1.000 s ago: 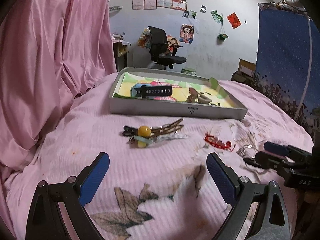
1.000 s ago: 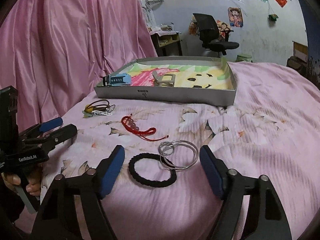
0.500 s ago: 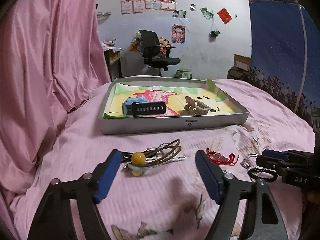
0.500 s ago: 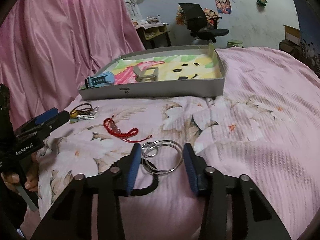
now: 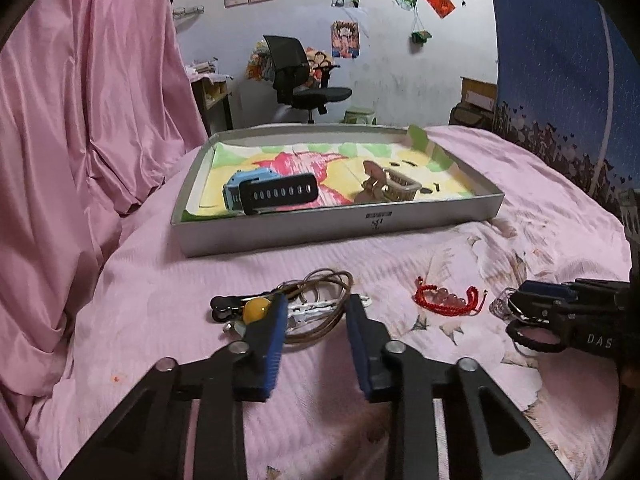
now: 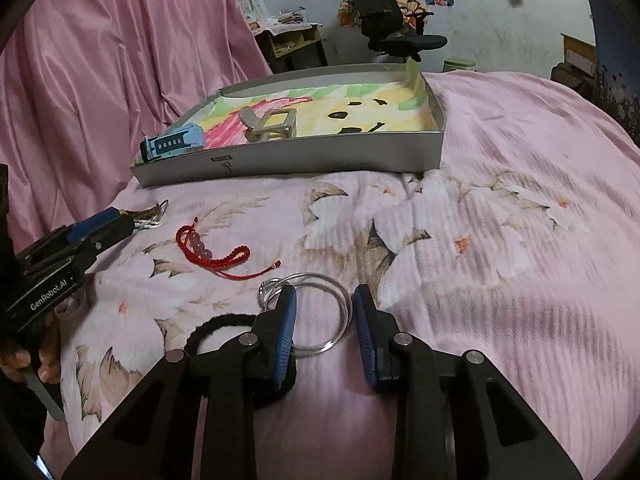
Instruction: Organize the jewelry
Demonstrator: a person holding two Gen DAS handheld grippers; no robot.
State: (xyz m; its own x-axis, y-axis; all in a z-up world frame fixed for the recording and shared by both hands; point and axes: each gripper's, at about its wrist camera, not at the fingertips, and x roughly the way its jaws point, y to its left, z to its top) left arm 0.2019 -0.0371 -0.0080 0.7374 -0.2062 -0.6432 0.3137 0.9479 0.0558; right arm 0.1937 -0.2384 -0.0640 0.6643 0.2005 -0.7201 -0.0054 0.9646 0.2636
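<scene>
Both sets of fingers are now seen much narrower than a second ago, when each was spread wide above the bedspread (image 6: pixel 500 200). The left gripper (image 5: pixel 316 300) has been brought forward and down over the tangle of brown cord loops (image 5: pixel 324 280) with its yellow bead (image 5: pixel 258 309), which lies in front of the tray's (image 5: pixel 340 232) near wall; its fingers are half-closed around the tangle, and whether the pads are already pressing on it cannot be told. The right gripper (image 6: pixel 325 292) has likewise been lowered over the silver hoops (image 6: pixel 320 316), well in front of the tray; its fingers straddle the hoops with a gap on the right side, so no firm pinch is shown yet. The black hair tie (image 6: pixel 216 326) lies just left of the hoops, partly under the left finger. The red beaded bracelet (image 6: pixel 208 250) is left untouched between the two grippers, nearer the tray than the hoops. Inside the tray the blue watch (image 5: pixel 268 194) rests at the left end and the beige hair claw (image 5: pixel 390 186) near the middle. It is judged that two pickups are being started together, so four loose pieces remain to be carried to the tray, and thin wire hoops may slip from padded fingers if closed off-centre.
</scene>
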